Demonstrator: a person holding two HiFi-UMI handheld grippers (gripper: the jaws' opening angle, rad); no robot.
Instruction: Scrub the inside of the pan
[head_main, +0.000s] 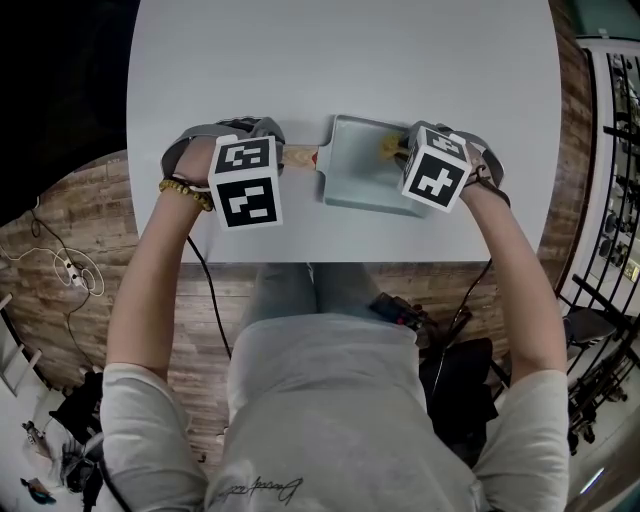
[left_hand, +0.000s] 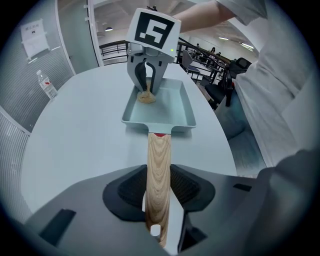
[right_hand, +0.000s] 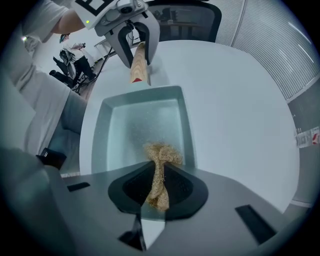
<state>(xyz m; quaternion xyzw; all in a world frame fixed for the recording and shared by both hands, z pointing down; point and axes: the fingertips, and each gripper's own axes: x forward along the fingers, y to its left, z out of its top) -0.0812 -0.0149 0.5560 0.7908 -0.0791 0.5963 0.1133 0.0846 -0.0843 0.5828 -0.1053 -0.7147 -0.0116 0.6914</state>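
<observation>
A pale blue rectangular pan (head_main: 365, 165) (left_hand: 161, 107) (right_hand: 142, 127) with a wooden handle (left_hand: 158, 175) (head_main: 298, 156) lies on the grey table (head_main: 330, 70). My left gripper (head_main: 245, 180) (left_hand: 159, 200) is shut on that handle, near its end. My right gripper (head_main: 435, 165) (right_hand: 159, 187) points down into the pan's far end and is shut on a tan fibrous scrubber (right_hand: 161, 165) (left_hand: 146, 96). The scrubber's tuft rests on the pan's floor close to the end wall. In the left gripper view the right gripper (left_hand: 146, 82) stands upright over the pan.
The table's front edge (head_main: 330, 262) runs just below the pan and both grippers. A water bottle (left_hand: 47, 86) stands at the table's far side in the left gripper view. Office chairs and railings lie beyond the table.
</observation>
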